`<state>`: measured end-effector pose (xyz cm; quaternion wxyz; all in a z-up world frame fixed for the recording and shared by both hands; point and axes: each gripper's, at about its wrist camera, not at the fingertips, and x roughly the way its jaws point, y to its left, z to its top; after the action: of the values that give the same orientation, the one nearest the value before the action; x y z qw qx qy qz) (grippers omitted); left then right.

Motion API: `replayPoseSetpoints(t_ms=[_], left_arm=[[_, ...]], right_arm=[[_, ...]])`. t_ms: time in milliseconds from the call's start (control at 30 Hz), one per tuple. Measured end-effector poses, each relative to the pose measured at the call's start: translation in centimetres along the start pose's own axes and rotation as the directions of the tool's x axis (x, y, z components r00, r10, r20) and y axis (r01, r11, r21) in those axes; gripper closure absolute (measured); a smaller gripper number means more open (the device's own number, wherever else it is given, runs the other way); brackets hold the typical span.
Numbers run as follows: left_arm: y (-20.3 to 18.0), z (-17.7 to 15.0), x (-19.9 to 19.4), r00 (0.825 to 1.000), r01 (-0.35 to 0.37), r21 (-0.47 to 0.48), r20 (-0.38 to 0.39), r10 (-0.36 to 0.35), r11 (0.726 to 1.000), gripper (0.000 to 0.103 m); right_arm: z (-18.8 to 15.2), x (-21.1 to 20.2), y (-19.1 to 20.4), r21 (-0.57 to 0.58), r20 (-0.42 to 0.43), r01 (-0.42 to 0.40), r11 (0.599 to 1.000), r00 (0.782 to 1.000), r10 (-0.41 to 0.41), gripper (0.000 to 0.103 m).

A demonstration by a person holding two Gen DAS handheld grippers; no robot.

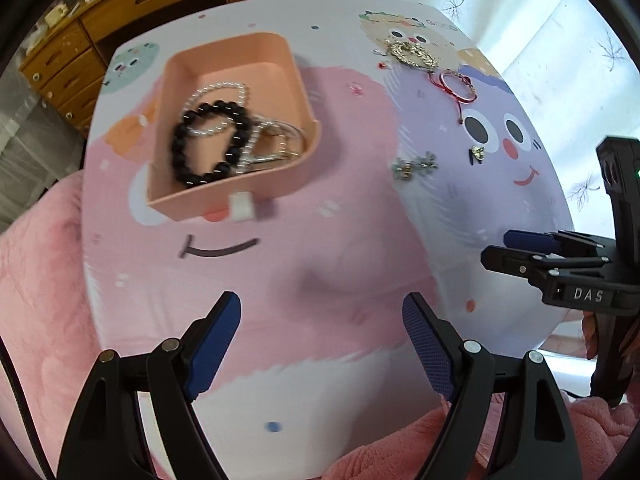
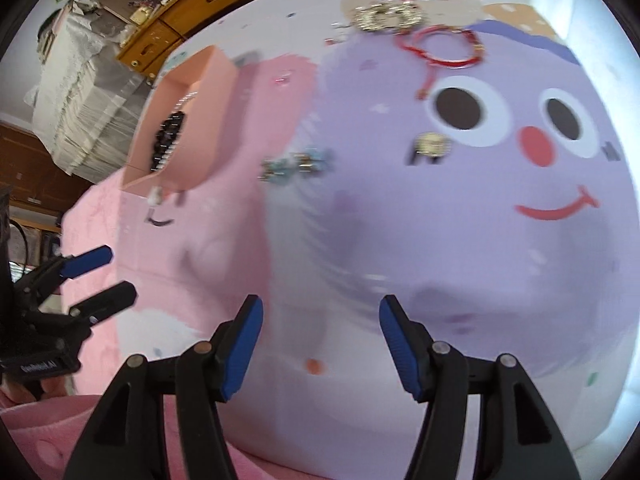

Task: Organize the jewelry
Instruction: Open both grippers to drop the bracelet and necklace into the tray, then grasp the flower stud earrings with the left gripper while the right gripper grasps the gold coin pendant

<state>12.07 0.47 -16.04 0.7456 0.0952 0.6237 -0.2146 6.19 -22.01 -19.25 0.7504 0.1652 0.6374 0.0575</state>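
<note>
A peach tray [image 1: 294, 80] sits on the left part of the tabletop [image 1: 304, 264], which is covered with a cartoon-face print. Inside the tray lie a black bead bracelet [image 1: 208, 144] and a silver chain [image 1: 224, 90], tangled over each other with more silvery pieces beside them. The other jewelry is loose on the lilac face to the right, well apart from the tray: a gold ornate piece [image 1: 412, 53] at the far edge, a red cord bracelet [image 1: 458, 86] just beside it, a small gold charm [image 1: 478, 152] near the printed eye, and a little cluster of greenish-silver pieces [image 1: 414, 165] between charm and tray.

The left hand-held gripper [image 1: 322, 336] hangs over the pink print nearer the camera, jaws wide and empty. The right hand-held gripper [image 2: 322, 340] — seen from the side in the left view — is over the lilac area, jaws parted with nothing between them. A pink fleece blanket [image 1: 38, 292] borders the tabletop, and a wooden dresser [image 1: 120, 4] stands behind.
</note>
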Motion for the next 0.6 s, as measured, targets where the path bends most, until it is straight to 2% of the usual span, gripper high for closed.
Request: replayPoseSetpoints(t_ms=[167,300,433,533,600], left_arm=[[-2.9,1.1,0.8,1.000,-0.012,-0.025,0.021,0.013,1.000,0.021],[-4.9,1.9,1.6,0.999,-0.030,-0.034,0.043,0.031,0.999,0.021],[-6.3,2.9,2.3,0.996,-0.050,-0.053,0.074,0.054,0.997,0.021],[-7.2,3.7,2.7,0.984,-0.119,-0.081,0.125,0.129,0.990,0.021],[-7.4,4.3,3.1,0.978,-0.139,-0.091,0.142,0.151,0.986,0.022]], right_arm=[[-0.4,-0.9,-2.2,-0.082,0.004,0.078,0.994,0.997,-0.078,0.042],[-0.5,-1.5,-3.6,-0.188,0.027,0.144,0.972,0.990,-0.141,0.042],[0.2,-1.9,-4.7,-0.289,0.091,0.204,0.935,0.978,-0.186,0.042],[0.8,-2.2,-5.2,-0.360,0.167,0.237,0.902,0.968,-0.187,0.042],[1.1,-2.2,-5.4,-0.396,0.209,0.251,0.883,0.961,-0.179,0.042]])
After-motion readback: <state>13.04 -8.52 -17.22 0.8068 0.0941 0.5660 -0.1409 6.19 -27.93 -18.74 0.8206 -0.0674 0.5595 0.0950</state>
